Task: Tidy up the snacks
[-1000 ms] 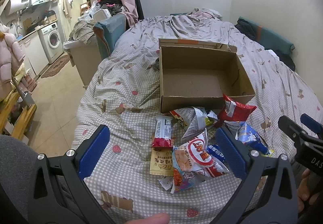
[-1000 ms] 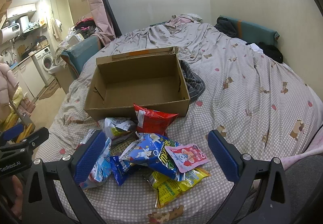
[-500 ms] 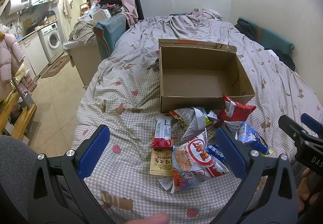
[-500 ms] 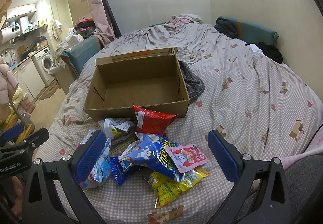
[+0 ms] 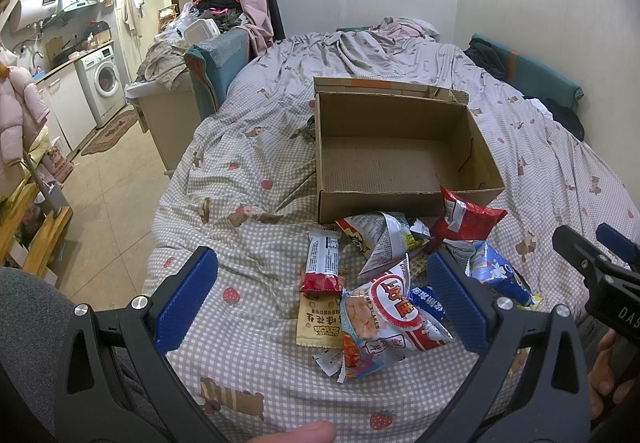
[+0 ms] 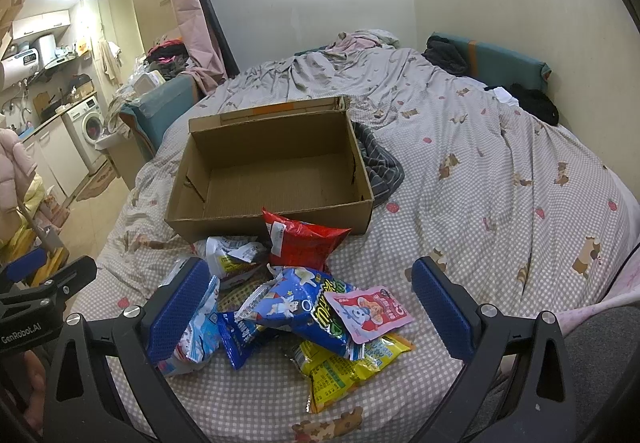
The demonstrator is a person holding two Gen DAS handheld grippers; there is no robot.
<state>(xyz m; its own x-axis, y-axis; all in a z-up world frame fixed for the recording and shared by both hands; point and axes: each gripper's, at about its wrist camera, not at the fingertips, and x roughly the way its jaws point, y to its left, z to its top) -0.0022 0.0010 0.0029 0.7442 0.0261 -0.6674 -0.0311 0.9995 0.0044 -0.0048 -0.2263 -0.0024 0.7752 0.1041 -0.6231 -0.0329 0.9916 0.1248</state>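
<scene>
An empty open cardboard box sits on the bed. In front of it lies a pile of snack packets: a red bag, a blue bag, a pink packet, a yellow packet, a red-and-white flakes bag and a red-ended bar. My left gripper is open and empty, held above the near left of the pile. My right gripper is open and empty above the near right of the pile.
The bed has a checked sheet and a rumpled blanket at the far end. A striped dark cloth lies right of the box. The bed edge drops to the floor on the left, with a washing machine beyond.
</scene>
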